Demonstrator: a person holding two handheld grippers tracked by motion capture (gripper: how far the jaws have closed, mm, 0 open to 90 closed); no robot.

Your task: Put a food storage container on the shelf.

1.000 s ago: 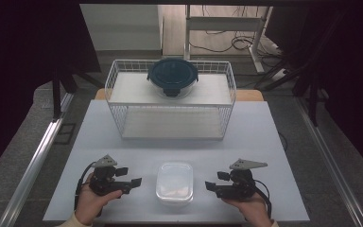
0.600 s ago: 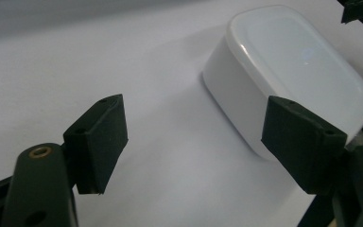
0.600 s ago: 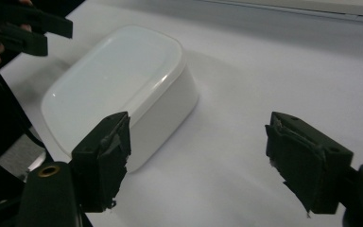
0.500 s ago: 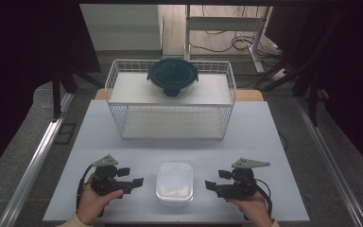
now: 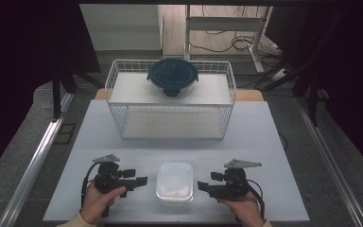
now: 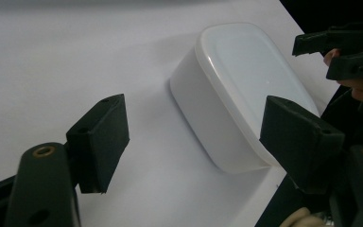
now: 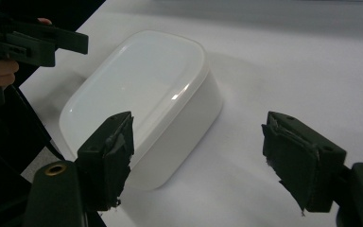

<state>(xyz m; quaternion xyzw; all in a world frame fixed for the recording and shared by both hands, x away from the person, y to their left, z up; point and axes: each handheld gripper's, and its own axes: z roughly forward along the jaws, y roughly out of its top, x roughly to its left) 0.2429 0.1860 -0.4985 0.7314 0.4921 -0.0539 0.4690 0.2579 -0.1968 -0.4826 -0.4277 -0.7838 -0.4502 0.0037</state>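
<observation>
White lidded container (image 5: 174,182) at the near edge of the table (image 5: 264,137), between the two grippers and touched by neither. Left gripper (image 5: 141,180) just beside its left side, jaws wide apart, nothing held. Right gripper (image 5: 202,185) just beside its right side, jaws likewise wide apart and empty. Lid seated on the container. Wire basket (image 5: 170,99) well beyond, carrying a dark-lidded round bowl (image 5: 172,77). By appearance, approach nearly complete; grasp and everything after it not yet begun.
</observation>
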